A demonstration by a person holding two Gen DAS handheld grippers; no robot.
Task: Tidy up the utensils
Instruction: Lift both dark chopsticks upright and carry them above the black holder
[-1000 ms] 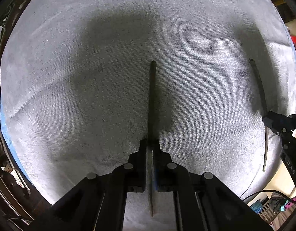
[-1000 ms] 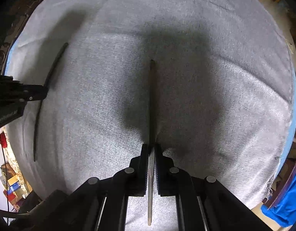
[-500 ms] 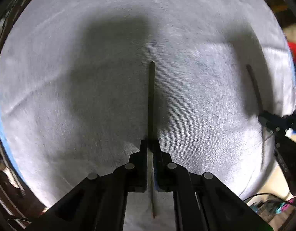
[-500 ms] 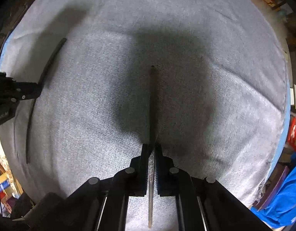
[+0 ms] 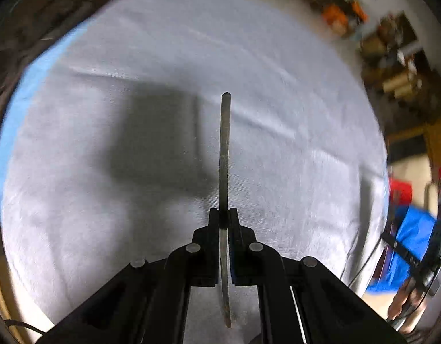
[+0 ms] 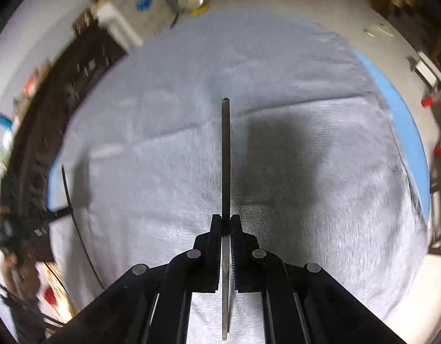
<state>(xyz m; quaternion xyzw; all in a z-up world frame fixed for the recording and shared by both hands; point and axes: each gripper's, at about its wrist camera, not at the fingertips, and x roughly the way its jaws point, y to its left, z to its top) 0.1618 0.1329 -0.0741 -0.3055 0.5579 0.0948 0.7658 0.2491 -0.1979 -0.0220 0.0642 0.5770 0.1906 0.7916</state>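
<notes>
Grey cloth point(image 5: 277, 57) over the worktop, farther below than a second ago, with cluttered shelves newly in sight around its edge. Both hands raised and swung up off the surface. Left tool point(image 5: 223, 220) clenched on the left utensil point(image 5: 224, 149), a slim flat metal piece seen edge-on, carried in the air above the cloth. Right tool point(image 6: 226, 223) likewise clamped on the right utensil point(image 6: 225, 154), also aloft. Likely meaning: pickup done, carry begun toward wherever the utensils belong; no holder or tray visible yet.
</notes>
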